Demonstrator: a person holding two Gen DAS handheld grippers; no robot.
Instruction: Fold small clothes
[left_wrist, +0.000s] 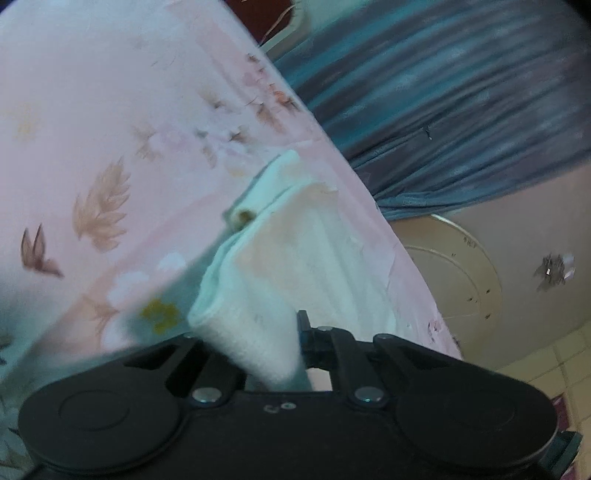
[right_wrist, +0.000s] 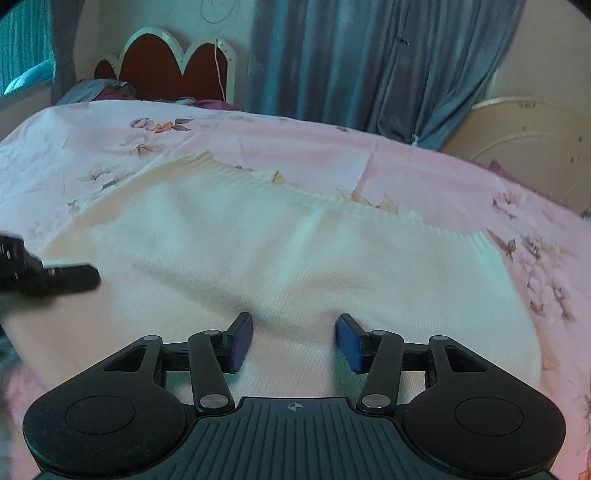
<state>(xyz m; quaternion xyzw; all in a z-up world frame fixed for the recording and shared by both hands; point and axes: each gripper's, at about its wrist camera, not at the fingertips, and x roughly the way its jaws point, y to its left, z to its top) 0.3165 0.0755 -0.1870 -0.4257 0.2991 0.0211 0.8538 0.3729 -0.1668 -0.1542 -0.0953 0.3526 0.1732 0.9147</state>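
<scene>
A white knitted garment (right_wrist: 295, 258) lies spread on the pink floral bedsheet (right_wrist: 295, 136), its ribbed hem along the far side. My right gripper (right_wrist: 293, 341) is open, its blue-padded fingers low over the garment's near edge with nothing between them. My left gripper (left_wrist: 273, 350) is shut on a bunched fold of the white garment (left_wrist: 280, 266) and holds it lifted and tilted above the sheet. The left gripper also shows in the right wrist view (right_wrist: 70, 275), at the garment's left edge.
The pink sheet (left_wrist: 110, 110) covers the bed. A red scalloped headboard (right_wrist: 166, 62) stands at the far end. Blue-grey curtains (right_wrist: 369, 62) hang beyond the bed. A round beige board (left_wrist: 454, 273) leans past the bed's edge above a tiled floor (left_wrist: 546, 365).
</scene>
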